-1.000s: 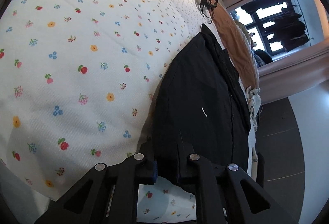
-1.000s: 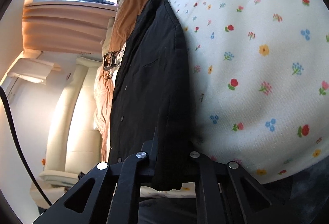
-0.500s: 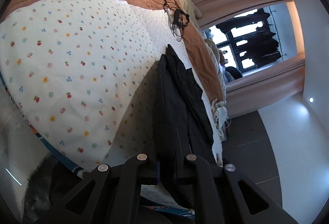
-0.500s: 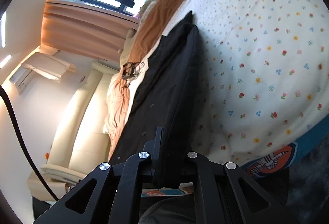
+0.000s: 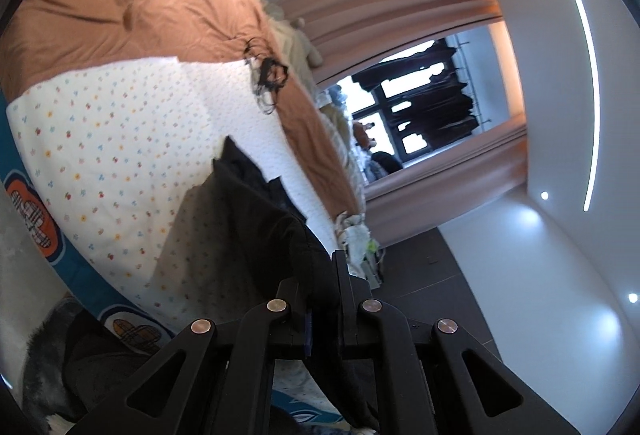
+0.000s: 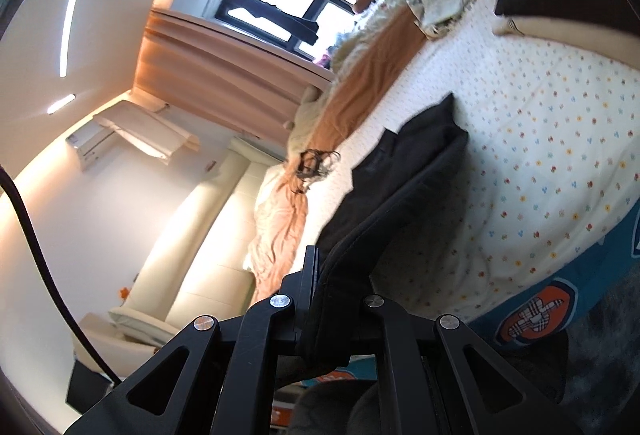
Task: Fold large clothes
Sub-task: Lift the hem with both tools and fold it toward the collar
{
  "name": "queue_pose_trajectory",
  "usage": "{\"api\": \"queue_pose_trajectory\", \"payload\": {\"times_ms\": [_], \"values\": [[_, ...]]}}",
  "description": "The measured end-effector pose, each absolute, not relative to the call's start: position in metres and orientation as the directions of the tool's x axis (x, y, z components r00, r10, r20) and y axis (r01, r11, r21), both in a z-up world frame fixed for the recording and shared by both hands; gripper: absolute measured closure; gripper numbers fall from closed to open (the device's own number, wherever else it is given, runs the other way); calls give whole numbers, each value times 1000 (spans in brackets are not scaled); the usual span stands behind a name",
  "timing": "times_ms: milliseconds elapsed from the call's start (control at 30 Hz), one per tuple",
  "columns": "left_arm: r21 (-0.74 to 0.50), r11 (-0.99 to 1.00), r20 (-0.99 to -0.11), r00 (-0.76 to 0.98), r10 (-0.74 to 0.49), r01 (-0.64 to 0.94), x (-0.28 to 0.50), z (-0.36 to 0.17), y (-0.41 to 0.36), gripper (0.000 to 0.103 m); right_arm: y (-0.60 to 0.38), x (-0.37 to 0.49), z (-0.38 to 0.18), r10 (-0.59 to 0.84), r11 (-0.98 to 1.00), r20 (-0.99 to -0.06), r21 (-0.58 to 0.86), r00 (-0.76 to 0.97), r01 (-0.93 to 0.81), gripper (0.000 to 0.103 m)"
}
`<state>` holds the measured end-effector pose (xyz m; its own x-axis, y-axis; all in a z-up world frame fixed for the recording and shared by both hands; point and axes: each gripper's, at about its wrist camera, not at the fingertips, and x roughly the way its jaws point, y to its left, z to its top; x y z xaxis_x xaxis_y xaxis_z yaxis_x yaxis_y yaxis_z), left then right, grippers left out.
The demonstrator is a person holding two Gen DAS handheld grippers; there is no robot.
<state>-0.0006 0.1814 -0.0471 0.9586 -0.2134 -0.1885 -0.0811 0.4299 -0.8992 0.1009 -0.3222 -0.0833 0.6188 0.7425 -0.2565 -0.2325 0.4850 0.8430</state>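
Left hand-held gripper [image 5: 320, 299] and right hand-held gripper [image 6: 332, 299], each clamped on an edge of the black jacket [image 5: 256, 219]; both have risen since a second ago, lifting the near end off the floral bed [image 5: 120, 139], its far end still resting there, ready for folding over
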Motion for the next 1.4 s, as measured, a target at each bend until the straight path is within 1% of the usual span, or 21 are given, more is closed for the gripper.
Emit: {"api": "queue_pose_trajectory", "payload": {"times_ms": [300, 500, 833, 1033, 1233, 1400], "values": [[-895, 446, -77, 975, -209, 25, -29, 11, 170, 96, -338, 69, -26, 760, 421, -118, 838, 639, -346, 95], [-892, 449, -57, 975, -214, 46, -8, 24, 174, 96, -340, 81, -10, 756, 408, -89, 839, 648, -361, 95], [-894, 446, -64, 976, -207, 36, 53, 30, 190, 96, -331, 140, -5, 736, 425, -96, 836, 670, -347, 95], [-897, 443, -86, 976, -202, 13, 110, 28, 203, 96, -320, 194, -11, 726, 427, -111, 846, 678, -319, 95], [-896, 444, -138, 968, -209, -32, 185, 22, 218, 96, -309, 251, -21, 703, 419, -123, 867, 701, -268, 95], [-893, 442, -198, 956, -215, -86, 239, 10, 229, 96, -297, 300, -36, 670, 407, -152, 894, 726, -188, 95]]}}
